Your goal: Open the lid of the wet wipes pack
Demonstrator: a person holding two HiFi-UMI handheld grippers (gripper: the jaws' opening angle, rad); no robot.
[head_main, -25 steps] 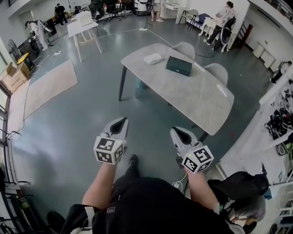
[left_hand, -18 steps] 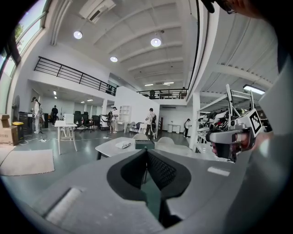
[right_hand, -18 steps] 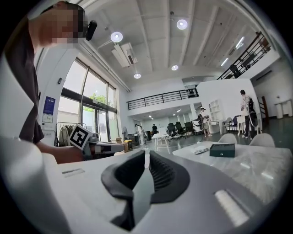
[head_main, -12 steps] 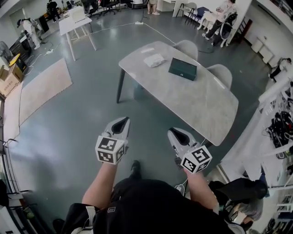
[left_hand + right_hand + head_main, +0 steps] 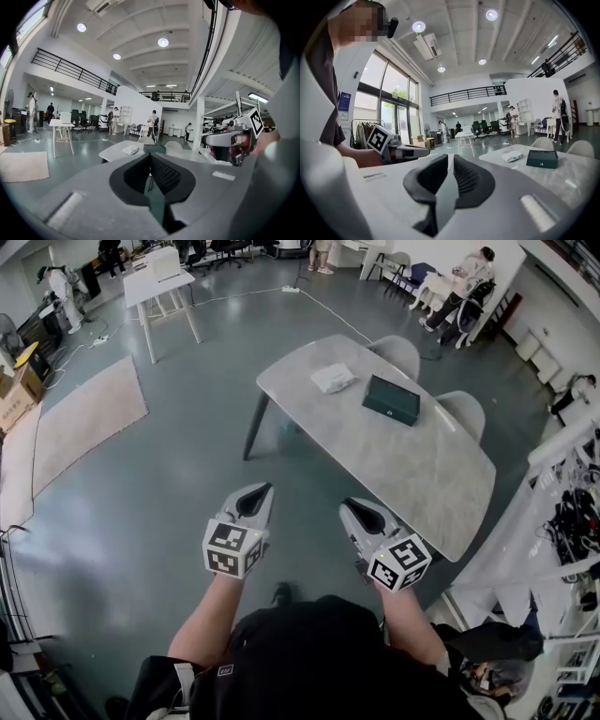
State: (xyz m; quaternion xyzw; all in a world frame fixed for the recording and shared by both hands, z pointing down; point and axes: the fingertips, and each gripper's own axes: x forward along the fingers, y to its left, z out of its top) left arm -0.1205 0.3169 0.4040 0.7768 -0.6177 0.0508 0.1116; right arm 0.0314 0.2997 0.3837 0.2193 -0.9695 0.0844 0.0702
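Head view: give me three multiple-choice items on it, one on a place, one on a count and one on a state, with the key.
1. The white wipes pack lies: A on the grey table, apart from the dark green box; B on top of that box; C under that table.
2. Chairs at the table's far side: A none; B two; C five.
3. The left gripper is: A shut, empty; B shut on the pack; C wide open.
Key: 1 A, the pack rests on the tabletop with bare surface between it and the box; 2 B, two grey chair backs show behind the far edge; 3 A, its pads meet in the left gripper view with nothing between.
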